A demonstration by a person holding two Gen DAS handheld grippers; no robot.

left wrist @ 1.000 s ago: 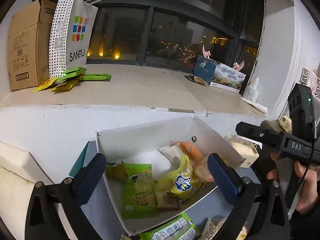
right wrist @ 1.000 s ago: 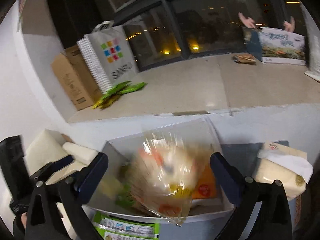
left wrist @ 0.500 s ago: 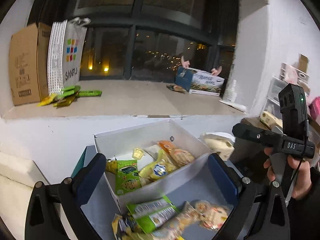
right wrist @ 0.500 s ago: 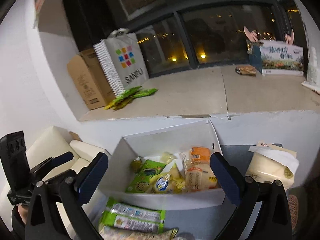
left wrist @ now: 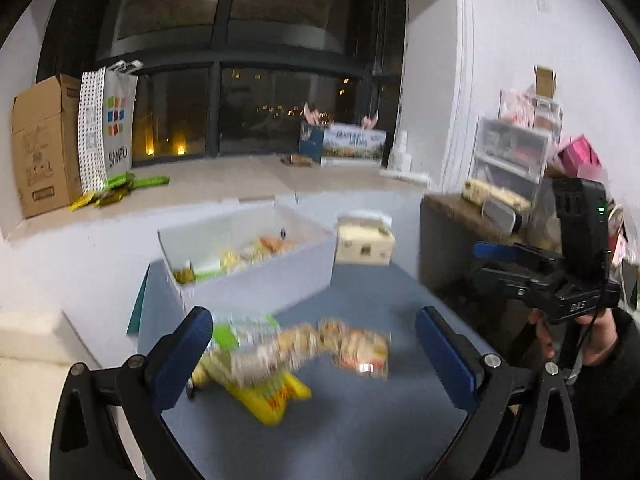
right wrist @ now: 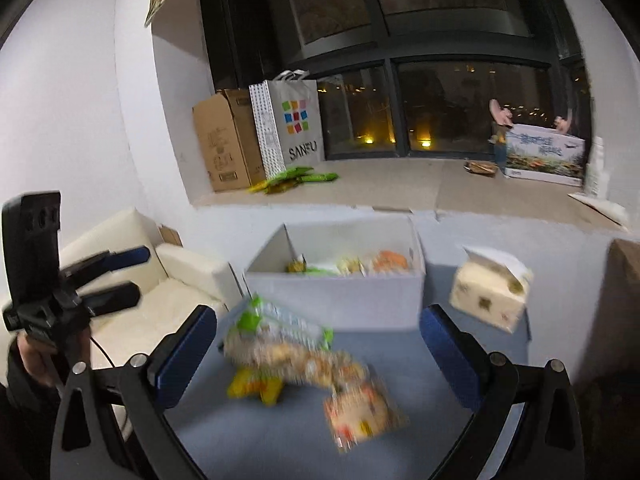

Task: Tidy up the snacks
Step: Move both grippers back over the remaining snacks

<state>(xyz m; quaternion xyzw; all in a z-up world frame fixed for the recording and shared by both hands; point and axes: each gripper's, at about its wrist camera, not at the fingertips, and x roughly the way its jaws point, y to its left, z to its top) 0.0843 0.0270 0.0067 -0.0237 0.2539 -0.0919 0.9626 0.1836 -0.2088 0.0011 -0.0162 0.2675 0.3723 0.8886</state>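
Both views are smeared by motion. The left gripper has its jaws spread wide with nothing between them, and the right gripper is equally wide and empty. In the lower middle of each frame a heap of snack packets lies on the blue-grey surface; one seems to be a yellow pack, though blur makes that uncertain. Behind the heap, at frame centre, stands the white box with more snacks inside. A tissue pack sits right of the box.
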